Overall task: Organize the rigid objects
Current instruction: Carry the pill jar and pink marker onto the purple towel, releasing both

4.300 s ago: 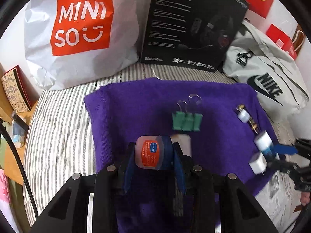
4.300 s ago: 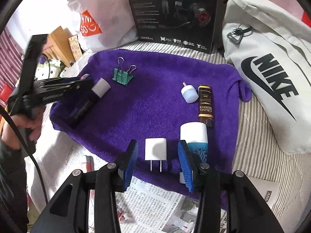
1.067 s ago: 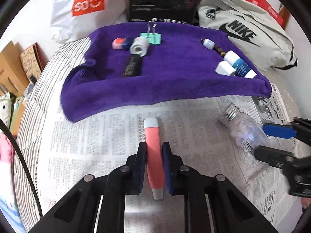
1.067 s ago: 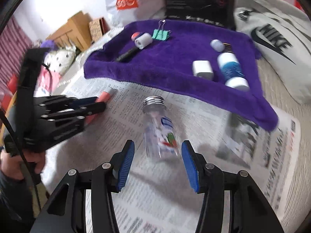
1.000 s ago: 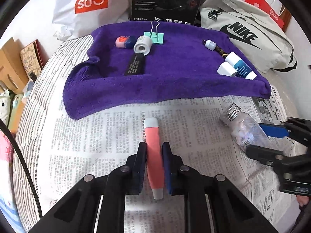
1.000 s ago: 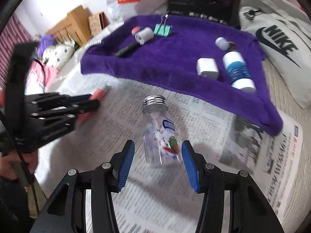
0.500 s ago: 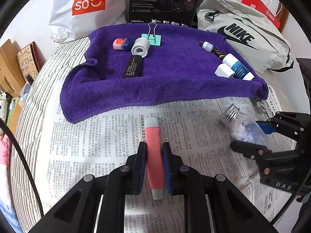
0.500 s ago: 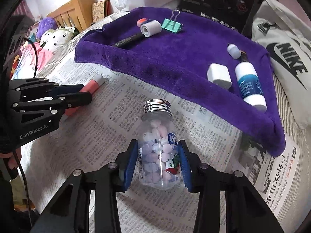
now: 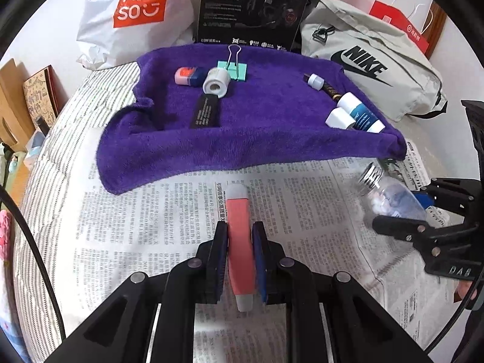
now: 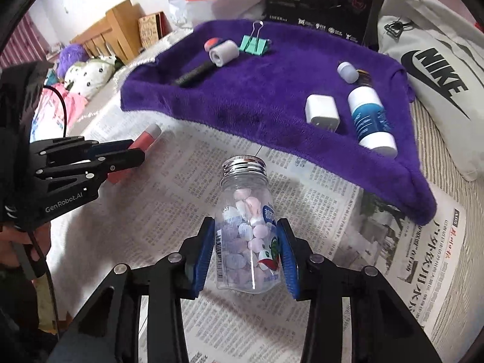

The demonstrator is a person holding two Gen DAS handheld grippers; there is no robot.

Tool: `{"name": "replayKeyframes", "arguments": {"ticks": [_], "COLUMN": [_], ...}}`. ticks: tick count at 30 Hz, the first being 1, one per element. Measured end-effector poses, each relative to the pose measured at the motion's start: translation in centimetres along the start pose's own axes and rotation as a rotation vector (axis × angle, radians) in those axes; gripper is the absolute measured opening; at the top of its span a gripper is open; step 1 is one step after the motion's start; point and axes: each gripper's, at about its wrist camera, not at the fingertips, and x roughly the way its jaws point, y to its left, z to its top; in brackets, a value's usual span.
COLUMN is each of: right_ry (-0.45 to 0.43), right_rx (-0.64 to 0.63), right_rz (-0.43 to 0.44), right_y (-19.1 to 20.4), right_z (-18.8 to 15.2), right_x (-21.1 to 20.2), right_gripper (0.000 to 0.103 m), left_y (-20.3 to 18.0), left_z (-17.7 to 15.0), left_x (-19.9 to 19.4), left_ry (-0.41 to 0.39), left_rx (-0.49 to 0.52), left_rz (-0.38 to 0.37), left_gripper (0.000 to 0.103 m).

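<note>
My left gripper [image 9: 239, 243] is shut on a pink tube [image 9: 239, 236] with a pale cap, held over the newspaper [image 9: 157, 211]. It also shows in the right wrist view [image 10: 121, 157], with the tube [image 10: 145, 139] sticking out. My right gripper [image 10: 246, 248] is shut on a clear candy bottle [image 10: 245, 227] with a silver lid; the bottle shows at the right of the left wrist view [image 9: 390, 196]. The purple towel [image 9: 266, 130] carries a green binder clip [image 9: 234, 68], a white roll [image 9: 214, 83], a black tube [image 9: 205, 112], a white charger [image 10: 322, 110] and a blue-white bottle [image 10: 370, 121].
A MINISO bag [image 9: 136, 9], a black box [image 9: 251, 6] and a Nike bag [image 9: 369, 69] stand behind the towel. Wooden furniture and plush toys [image 10: 87, 72] lie to the left. Striped bedding [image 9: 57, 139] surrounds the newspaper.
My right gripper has closed on the candy bottle and lifted it a little off the newspaper. My left gripper keeps hold of the pink tube and has edged toward the towel.
</note>
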Motion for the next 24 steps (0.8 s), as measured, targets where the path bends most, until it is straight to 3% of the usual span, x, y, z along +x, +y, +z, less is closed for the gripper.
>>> {"name": "replayKeyframes", "arguments": {"ticks": [13,24], "right_ry": [-0.07,-0.127], "right_rx": [0.048,0.098], "right_rz": [0.023,0.016], "right_y": [-2.3,-4.8], "right_z": [0.7,3.4], "right_x": [-3.8,-5.0], "right_gripper": [0.041,0.041], "left_y": [-0.6,-1.4], "left_z": [2.6,6.5], "left_x": [-2.6,-1.8], "left_ry": [-0.05,-0.056], "left_rx": [0.016,0.054], "left_rz": [-0.053,-0.069], "left_gripper": [0.017,0.017]}}
